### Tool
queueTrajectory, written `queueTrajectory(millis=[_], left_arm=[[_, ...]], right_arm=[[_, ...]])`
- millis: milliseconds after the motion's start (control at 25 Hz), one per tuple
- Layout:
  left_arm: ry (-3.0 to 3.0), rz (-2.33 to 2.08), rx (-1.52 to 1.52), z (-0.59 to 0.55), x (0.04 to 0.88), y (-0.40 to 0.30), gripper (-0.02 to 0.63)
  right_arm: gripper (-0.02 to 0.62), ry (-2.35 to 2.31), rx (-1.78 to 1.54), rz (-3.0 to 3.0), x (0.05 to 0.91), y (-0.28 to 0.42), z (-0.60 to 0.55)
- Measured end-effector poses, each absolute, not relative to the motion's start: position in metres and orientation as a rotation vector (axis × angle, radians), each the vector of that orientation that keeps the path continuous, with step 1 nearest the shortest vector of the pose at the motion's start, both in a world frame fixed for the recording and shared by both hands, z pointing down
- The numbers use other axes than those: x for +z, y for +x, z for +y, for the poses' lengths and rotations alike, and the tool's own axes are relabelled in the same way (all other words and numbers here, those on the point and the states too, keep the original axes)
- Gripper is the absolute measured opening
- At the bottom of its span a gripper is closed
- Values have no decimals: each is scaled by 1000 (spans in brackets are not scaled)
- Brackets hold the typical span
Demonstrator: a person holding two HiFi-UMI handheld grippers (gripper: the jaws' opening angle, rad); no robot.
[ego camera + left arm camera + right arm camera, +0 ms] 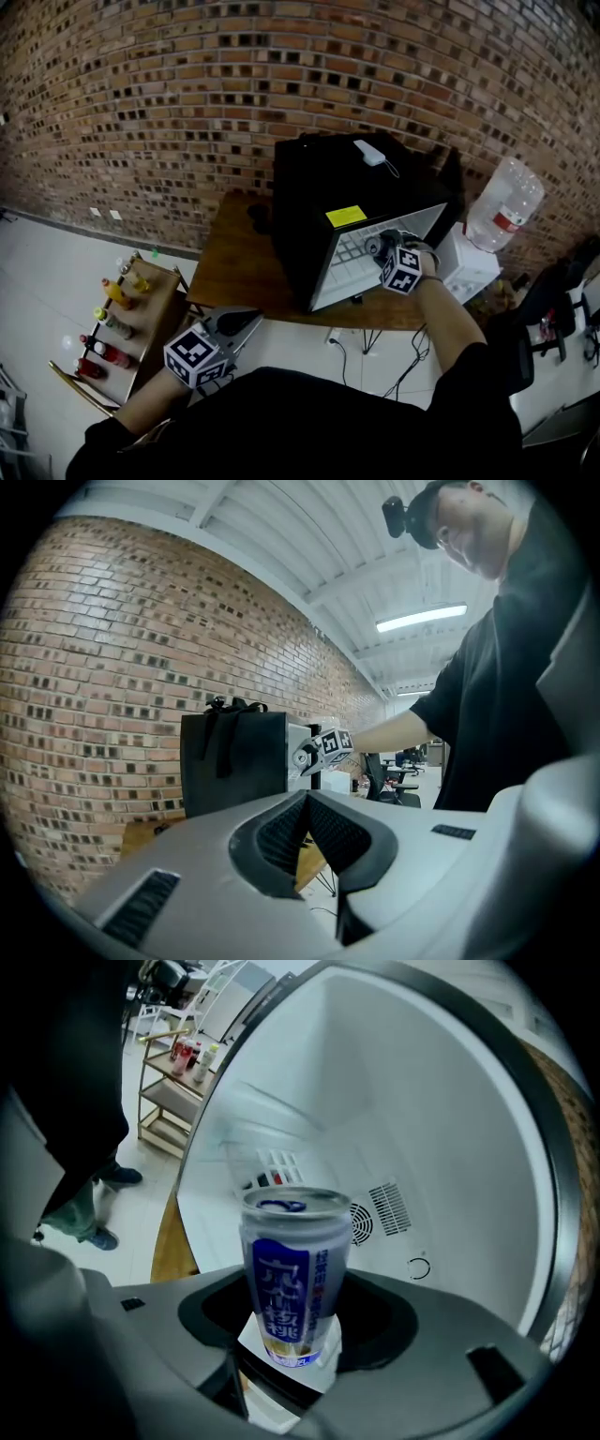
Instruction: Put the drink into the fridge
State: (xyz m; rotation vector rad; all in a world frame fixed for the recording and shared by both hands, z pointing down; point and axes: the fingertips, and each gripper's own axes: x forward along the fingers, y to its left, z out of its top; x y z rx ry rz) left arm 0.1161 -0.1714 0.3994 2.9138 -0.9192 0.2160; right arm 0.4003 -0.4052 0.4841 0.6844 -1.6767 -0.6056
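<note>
A black mini fridge [309, 206] stands on a wooden table [234, 267], its front open and white inside. My right gripper [378, 248] reaches into that opening, shut on a blue and white drink can [292, 1274]. In the right gripper view the can stands upright between the jaws, with the fridge's white inner wall [394, 1119] and a fan vent behind it. My left gripper [248, 325] hangs low in front of the table, near the person's body, apart from the fridge. Its jaws meet at the tips and hold nothing [307, 803].
A low wooden shelf cart [127, 319] with several bottles stands on the floor at the left. A water dispenser with a big bottle [502, 211] stands right of the fridge. A small white device [368, 152] lies on the fridge top. A brick wall runs behind.
</note>
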Motion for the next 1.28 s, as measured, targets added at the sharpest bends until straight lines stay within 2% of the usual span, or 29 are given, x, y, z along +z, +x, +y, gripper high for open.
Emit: queueTrajectory(millis=[920, 960, 1000, 1160, 1280], left_arm=[[2905, -786, 333, -207, 404, 163, 2], [2905, -787, 333, -207, 404, 164, 2], [2905, -785, 334, -207, 404, 164, 2], [2906, -781, 336, -204, 403, 165, 2], [2911, -781, 333, -203, 401, 164, 2]], right_arm=[[258, 413, -744, -1268, 528, 419, -450], [261, 408, -745, -1273, 529, 419, -449], [295, 407, -748, -1281, 530, 418, -448], [287, 430, -764, -1302, 527, 416, -447], [322, 468, -779, -1335, 519, 411, -447]])
